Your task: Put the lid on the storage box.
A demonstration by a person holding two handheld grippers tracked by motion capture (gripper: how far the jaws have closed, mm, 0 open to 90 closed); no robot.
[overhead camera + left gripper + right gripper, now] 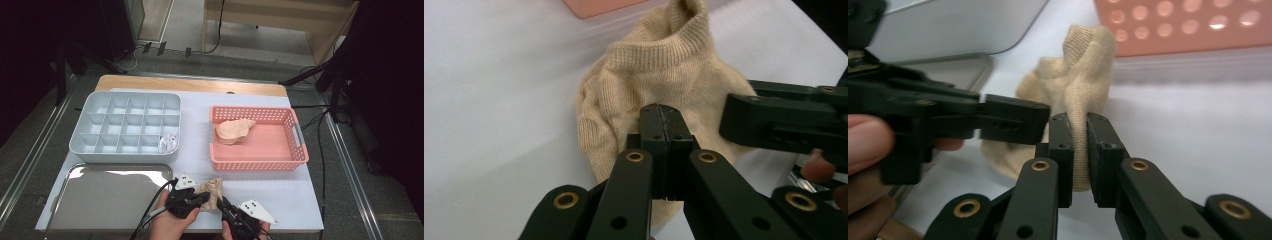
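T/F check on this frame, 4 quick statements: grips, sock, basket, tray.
1. Both grippers pinch the beige sock. True: the left gripper and the right gripper are each clamped on it.
2. The pink basket is empty. False: a beige sock lies inside.
3. The metal tray holds a sock. False: it is bare.
4. The grey divided organizer has something white in a front corner cell. True.

sock [212, 190] between tray [100, 200] and basket [260, 162], organizer [125, 125] behind tray
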